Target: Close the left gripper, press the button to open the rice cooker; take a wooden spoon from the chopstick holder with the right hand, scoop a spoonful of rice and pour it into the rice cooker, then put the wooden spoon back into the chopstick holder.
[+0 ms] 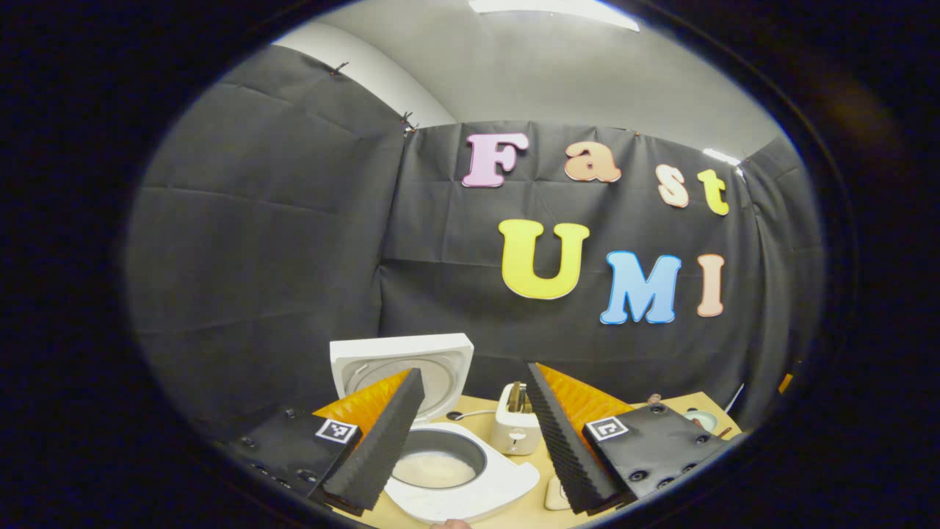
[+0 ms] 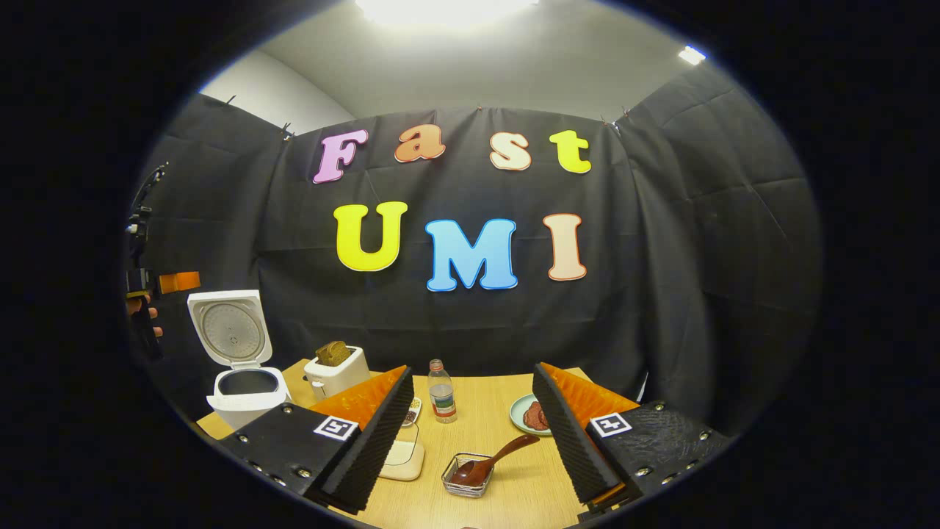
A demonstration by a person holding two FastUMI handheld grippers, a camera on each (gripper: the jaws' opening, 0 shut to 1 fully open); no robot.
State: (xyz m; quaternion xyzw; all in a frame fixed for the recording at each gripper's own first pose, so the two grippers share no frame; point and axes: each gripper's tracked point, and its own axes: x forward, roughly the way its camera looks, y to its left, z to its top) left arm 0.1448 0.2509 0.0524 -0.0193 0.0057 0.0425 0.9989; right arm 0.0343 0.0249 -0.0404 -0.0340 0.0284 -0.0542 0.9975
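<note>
Wood-toned and pale, the surface point(image 2: 507, 426) carries a white rice cooker point(image 2: 246, 393) at its left end, its lid point(image 2: 229, 327) standing upright and open. In the left gripper view the same cooker's dark inner pot point(image 1: 439, 459) shows white rice at the bottom. A white toaster point(image 2: 336, 369) with a brown slice in its slot sits just beside the cooker, and a small clear plastic bottle point(image 2: 441, 393) stands near the middle of the surface.

The left gripper point(image 1: 476, 433) is held above the cooker, its fingers spread wide apart with nothing between them. In the right gripper view this gripper appears far off at the left edge, held by a person's hand point(image 2: 141, 307).

The right gripper point(image 2: 474, 430) hangs above the near side of the surface, its fingers likewise wide open and holding nothing. Between them, lower down, a brown wooden spoon point(image 2: 490, 461) rests with its bowl inside a small clear square holder point(image 2: 467, 475) and its handle tilting up to the right. A pale green plate point(image 2: 523, 411) with something dark reddish on it lies just behind the right finger, and a flat cream-coloured object point(image 2: 405, 457) lies beside the left finger.
</note>
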